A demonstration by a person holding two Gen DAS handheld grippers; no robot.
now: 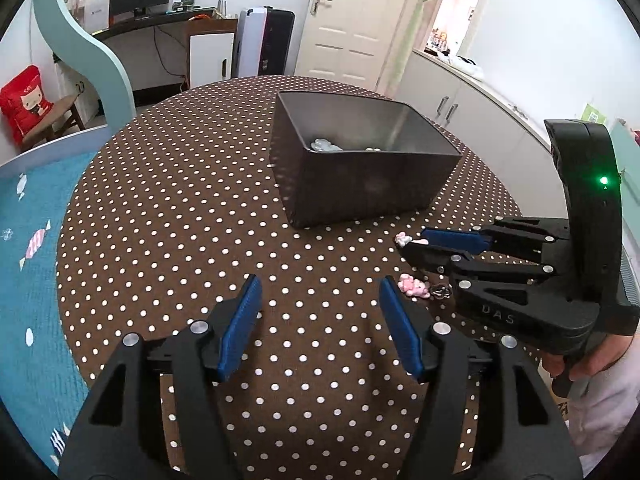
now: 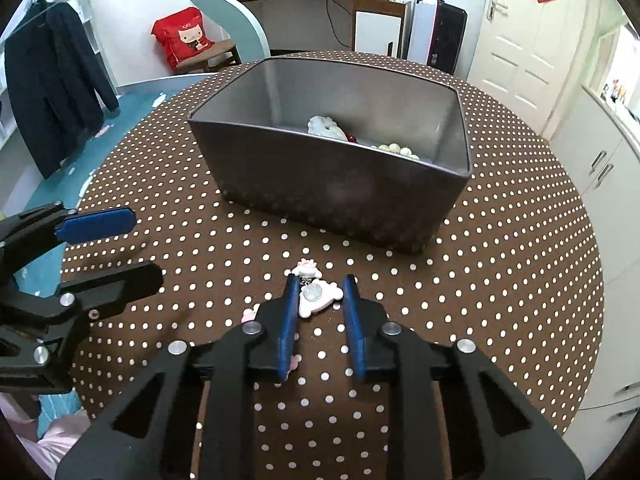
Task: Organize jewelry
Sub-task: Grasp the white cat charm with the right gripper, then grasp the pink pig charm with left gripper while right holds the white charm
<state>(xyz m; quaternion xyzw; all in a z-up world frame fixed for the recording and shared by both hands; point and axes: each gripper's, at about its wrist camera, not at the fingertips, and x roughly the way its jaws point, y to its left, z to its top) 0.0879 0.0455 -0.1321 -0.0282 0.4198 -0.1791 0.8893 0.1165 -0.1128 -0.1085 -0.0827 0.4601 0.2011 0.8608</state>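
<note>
A dark metal box [image 2: 340, 196] stands on the round polka-dot table [image 2: 500, 280]; it also shows in the left wrist view [image 1: 360, 184]. Inside lie a white ornament [image 2: 326, 128] and cream beads [image 2: 396, 149]. A white-pink charm [image 2: 318, 296] lies between the pads of my right gripper [image 2: 320, 294], which is part open around it, low at the table. In the left wrist view the right gripper [image 1: 416, 246] sits at the right, with a pink charm [image 1: 412, 286] beside it. My left gripper [image 1: 320, 292] is open and empty above the table.
A small pink piece [image 2: 249, 315] lies left of the right gripper. A small dark ring [image 1: 440, 291] lies next to the pink charm. The left gripper [image 2: 132, 240] shows at the left of the right wrist view. White cabinets [image 2: 600, 168] stand to the right, a blue rug [image 1: 32, 280] to the left.
</note>
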